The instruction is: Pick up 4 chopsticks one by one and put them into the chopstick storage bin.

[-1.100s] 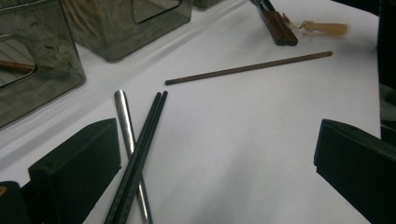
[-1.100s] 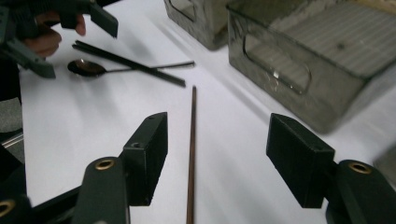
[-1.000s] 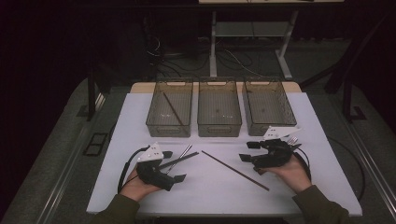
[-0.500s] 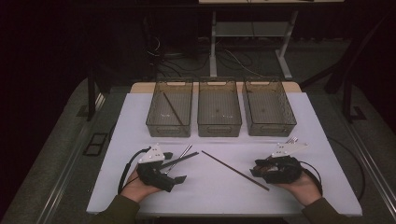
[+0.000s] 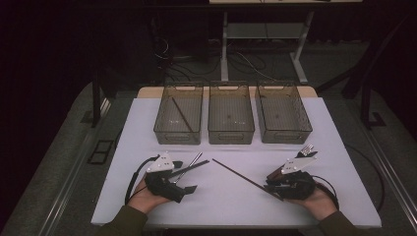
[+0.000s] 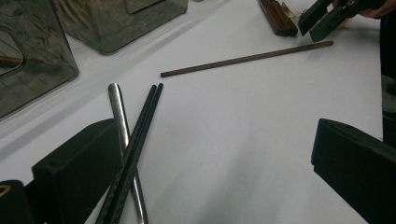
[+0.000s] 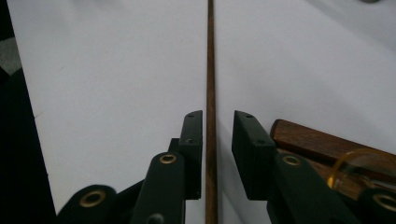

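Observation:
A long brown stick (image 5: 246, 178) lies aslant on the white table (image 5: 334, 132). In the right gripper view the stick (image 7: 211, 70) runs between the jaws of my right gripper (image 7: 218, 126), with a thin gap on each side. Those jaws have just been closing and their pads do not press on it. My right gripper (image 5: 273, 188) sits low at the stick's near end. My left gripper (image 5: 186, 176) rests open wide. A pair of black chopsticks (image 6: 140, 135) and a metal handle (image 6: 119, 112) lie beside its left jaw.
Three clear bins (image 5: 231, 114) stand in a row at the back; the left bin (image 5: 178, 115) holds a brown stick. A fork with a wooden handle (image 7: 322, 142) lies right beside my right gripper. A hand holds each gripper near the table's front edge.
My right gripper has come down and toward the front edge, settling over the brown stick's near end, and its jaws have narrowed around it. The left gripper has stayed put.

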{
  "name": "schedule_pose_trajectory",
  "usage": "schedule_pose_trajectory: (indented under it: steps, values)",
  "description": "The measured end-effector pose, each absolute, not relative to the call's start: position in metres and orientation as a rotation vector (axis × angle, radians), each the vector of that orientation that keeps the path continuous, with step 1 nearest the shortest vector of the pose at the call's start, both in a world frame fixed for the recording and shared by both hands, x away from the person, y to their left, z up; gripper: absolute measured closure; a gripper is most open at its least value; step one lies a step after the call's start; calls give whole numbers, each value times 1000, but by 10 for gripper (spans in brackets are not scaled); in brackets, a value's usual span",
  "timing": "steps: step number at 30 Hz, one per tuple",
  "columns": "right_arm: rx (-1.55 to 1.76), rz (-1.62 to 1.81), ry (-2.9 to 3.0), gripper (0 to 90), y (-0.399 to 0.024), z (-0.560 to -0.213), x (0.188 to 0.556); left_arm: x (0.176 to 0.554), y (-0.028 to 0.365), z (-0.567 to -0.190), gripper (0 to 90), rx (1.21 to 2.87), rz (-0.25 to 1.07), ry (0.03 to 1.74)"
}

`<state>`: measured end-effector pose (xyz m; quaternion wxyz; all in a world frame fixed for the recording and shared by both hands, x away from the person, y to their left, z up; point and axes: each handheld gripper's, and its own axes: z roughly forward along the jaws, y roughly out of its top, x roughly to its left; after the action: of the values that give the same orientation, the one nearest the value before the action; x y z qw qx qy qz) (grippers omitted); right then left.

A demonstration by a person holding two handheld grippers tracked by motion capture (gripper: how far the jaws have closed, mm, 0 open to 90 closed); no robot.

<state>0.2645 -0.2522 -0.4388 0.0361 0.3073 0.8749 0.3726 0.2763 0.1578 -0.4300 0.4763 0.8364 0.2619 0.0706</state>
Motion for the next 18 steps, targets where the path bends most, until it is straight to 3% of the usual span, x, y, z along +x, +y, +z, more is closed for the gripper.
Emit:
schedule_pose_trajectory:
  steps: [18]
  values:
    - [869,1042,2703,834,-243,-446,262,277,157,-430,7,2046,170,644]
